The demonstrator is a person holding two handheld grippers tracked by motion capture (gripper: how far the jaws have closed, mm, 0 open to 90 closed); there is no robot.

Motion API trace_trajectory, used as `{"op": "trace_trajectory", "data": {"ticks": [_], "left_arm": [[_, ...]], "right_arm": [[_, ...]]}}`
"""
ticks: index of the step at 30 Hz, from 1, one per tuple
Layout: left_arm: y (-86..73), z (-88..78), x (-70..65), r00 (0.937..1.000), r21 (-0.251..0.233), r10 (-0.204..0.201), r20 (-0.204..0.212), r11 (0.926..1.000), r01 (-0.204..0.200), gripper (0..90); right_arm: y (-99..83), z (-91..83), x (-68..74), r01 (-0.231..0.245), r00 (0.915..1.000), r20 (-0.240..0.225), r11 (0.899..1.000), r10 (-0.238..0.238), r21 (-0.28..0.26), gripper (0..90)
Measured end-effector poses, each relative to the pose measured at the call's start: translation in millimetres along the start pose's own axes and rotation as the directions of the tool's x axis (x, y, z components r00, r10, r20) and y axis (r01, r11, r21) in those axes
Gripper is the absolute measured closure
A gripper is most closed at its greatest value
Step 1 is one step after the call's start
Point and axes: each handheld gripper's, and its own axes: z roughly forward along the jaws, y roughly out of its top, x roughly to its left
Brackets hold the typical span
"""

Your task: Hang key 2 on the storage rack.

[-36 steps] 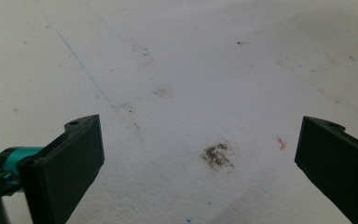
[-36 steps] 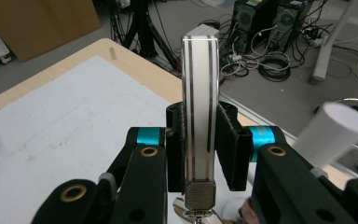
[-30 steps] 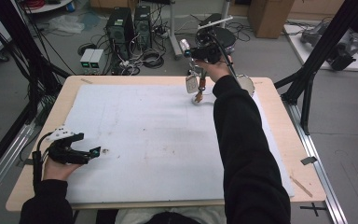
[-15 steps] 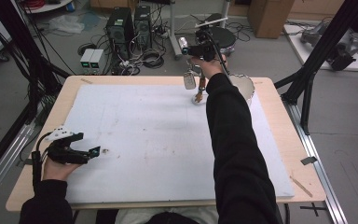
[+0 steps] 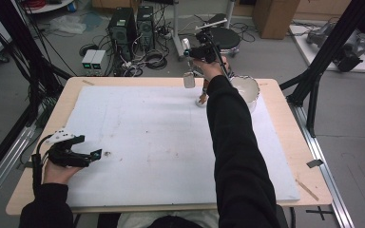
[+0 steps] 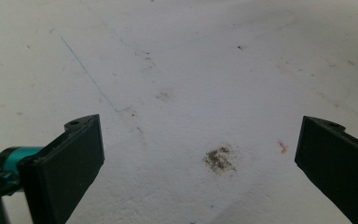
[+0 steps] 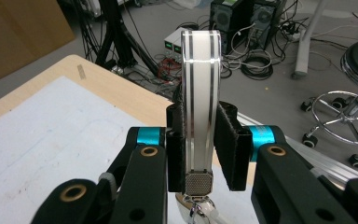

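One white strip-shaped object with dark stripes stands upright, clamped between the right gripper's jaws above the table's far edge, near one white bowl. The left gripper rests wide open, empty, over the white sheet.

Table, white-covered. Right gripper at far edge, holding flat silvery object raised above the surface. White bowl near far right corner. Left gripper resting near left edge.
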Motion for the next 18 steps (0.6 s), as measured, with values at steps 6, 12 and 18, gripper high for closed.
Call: {"op": "trace_trajectory", "data": {"ticks": [6,12,18], "left_arm": [[-0.2,-0.7,0.4,1.0,0.002,0.006,-0.001,1.0,-0.006,1.7],[-0.1,-0.5,0.6,1.0,0.002,0.006,-0.001,1.0,-0.006,1.7],[-0.1,-0.4,0.2,1.0,0.003,0.006,0.0,1.0,-0.006,1.7]], "right_arm": [[1.5,-5.0,5.0,0.043,0.998,0.047,0.999,-0.043,0.0,74.7],[1.0,-8.6,6.4,0.112,0.9867,0.116,0.994,-0.113,0.018,74.7],[-4.1,-9.4,10.4,0.159,0.9793,0.12,0.987,-0.163,0.039,74.8]]}}
